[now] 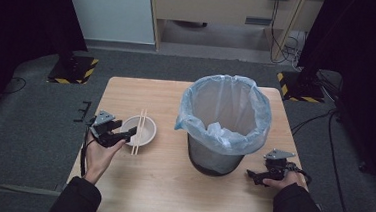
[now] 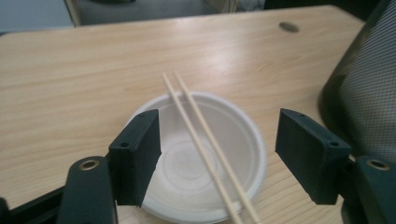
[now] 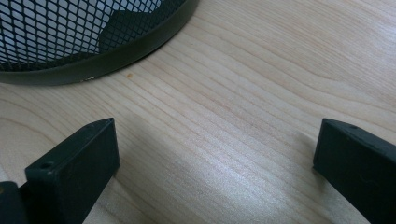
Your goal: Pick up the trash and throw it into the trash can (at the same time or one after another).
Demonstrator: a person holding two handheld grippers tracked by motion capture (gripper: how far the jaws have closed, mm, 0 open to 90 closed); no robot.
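A white disposable bowl (image 1: 146,133) sits on the left part of the wooden table (image 1: 170,190), with a pair of wooden chopsticks (image 1: 139,124) laid across its rim. My left gripper (image 1: 124,130) hovers at the bowl's near left edge, open. In the left gripper view its jaws (image 2: 219,121) stand wide on either side of the bowl (image 2: 187,172), and the chopsticks (image 2: 205,140) run between them without touching the pads. My right gripper (image 1: 253,177) rests low on the table at the right, open, with only bare wood between its jaws (image 3: 217,128).
A black mesh waste bin (image 1: 217,160) lined with a pale blue bag (image 1: 226,108) stands right of centre, close to the right gripper; its base (image 3: 70,42) is just ahead of that gripper. The bin's wall (image 2: 364,88) is right of the bowl. Dark stands flank the table.
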